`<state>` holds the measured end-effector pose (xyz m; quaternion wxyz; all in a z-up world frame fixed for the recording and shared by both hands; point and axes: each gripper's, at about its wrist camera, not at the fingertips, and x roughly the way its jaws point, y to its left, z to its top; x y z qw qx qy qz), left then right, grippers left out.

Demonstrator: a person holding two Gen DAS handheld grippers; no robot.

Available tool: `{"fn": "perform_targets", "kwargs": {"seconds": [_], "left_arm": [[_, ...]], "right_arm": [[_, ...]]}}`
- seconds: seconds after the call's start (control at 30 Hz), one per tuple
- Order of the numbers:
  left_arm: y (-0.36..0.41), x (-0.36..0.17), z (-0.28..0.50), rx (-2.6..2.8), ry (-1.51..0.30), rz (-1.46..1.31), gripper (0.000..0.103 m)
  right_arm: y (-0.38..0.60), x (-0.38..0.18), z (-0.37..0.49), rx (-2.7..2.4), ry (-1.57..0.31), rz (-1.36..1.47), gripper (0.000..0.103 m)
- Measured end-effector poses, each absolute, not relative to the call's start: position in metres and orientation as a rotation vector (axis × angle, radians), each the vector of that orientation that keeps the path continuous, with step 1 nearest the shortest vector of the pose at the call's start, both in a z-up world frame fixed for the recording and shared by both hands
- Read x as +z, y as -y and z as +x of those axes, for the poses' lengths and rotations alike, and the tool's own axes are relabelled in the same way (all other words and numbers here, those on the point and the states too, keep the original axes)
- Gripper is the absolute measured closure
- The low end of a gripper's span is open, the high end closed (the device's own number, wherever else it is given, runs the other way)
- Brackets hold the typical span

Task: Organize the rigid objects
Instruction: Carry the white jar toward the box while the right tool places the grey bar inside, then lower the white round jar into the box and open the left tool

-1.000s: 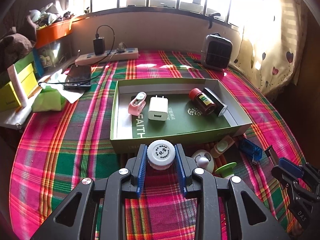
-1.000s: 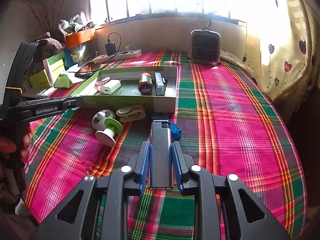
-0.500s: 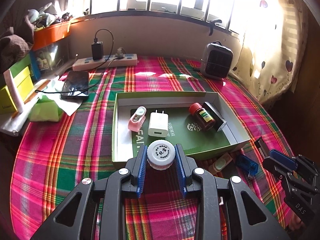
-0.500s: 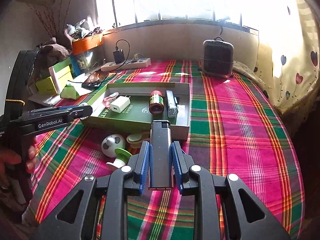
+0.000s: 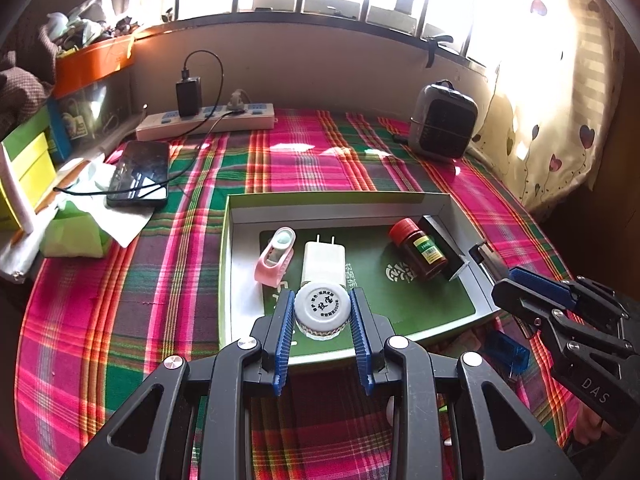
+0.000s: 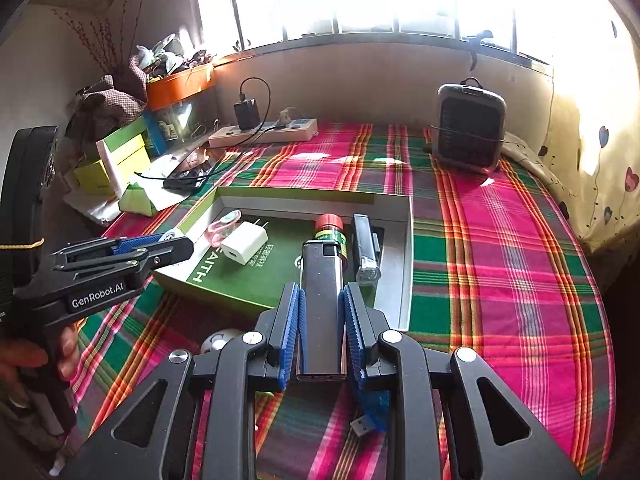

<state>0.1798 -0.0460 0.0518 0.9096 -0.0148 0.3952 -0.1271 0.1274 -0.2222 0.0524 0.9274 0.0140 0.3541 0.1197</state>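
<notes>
Step in hand, by my judgement: the carry-and-place stage, both hands loaded and over the open green box (image 5: 344,200).

My left gripper (image 5: 322,312) was clamped on a small white-capped bottle (image 5: 321,307), cap towards the camera, blue pads pressing its two sides. Beyond my fingertips lay the near part of the box floor. Just ahead of the bottle was the white charger plug (image 5: 324,258), and ahead to the left of it the pink clip-shaped item (image 5: 276,258).

My right gripper (image 6: 322,312) was closed tight on a long dark rectangular device (image 6: 323,300), which stood out past the fingertips over the near wall of the box. Just beyond its far end lay the red-capped brown bottle (image 6: 330,228), and ahead to the right a black clip-like object (image 6: 365,248) near the box's right wall.

Next move, as I assessed it: lower each item onto bare green floor, then part the jaws. The free ground ahead of my left load was narrow, so a placement short of the plug appeared necessary. The right load needed the gap between brown bottle and plug, or it would land on the bottle.

Outside the box a blue translucent piece (image 5: 506,350) and a white ball-like toy (image 6: 218,338) remained on the plaid cloth (image 6: 500,260).
</notes>
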Motion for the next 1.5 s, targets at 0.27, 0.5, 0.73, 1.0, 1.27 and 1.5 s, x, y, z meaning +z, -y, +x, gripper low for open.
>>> {"fn": "perform_targets", "kwargs": {"seconds": [0.27, 0.5, 0.73, 1.0, 1.27, 1.5], "left_arm": [[0.049, 0.044, 0.192, -0.264, -0.830, -0.021, 0.076], [0.051, 0.037, 0.200, -0.268, -0.845, -0.018, 0.076], [0.052, 0.031, 0.206, -0.265, -0.861, -0.017, 0.076], [0.055, 0.024, 0.210, -0.262, -0.875, -0.002, 0.076], [0.059, 0.020, 0.213, -0.256, -0.881, 0.015, 0.076], [0.060, 0.019, 0.214, -0.252, -0.877, 0.026, 0.076]], "right_arm": [[0.203, 0.046, 0.160, 0.297, -0.757, 0.024, 0.079], [0.188, 0.036, 0.184, 0.333, -0.797, 0.001, 0.079], [0.184, 0.026, 0.200, 0.352, -0.831, 0.003, 0.079], [0.179, 0.015, 0.211, 0.349, -0.864, -0.016, 0.079], [0.179, 0.010, 0.216, 0.303, -0.860, -0.063, 0.079], [0.176, 0.007, 0.217, 0.271, -0.845, -0.115, 0.079]]}}
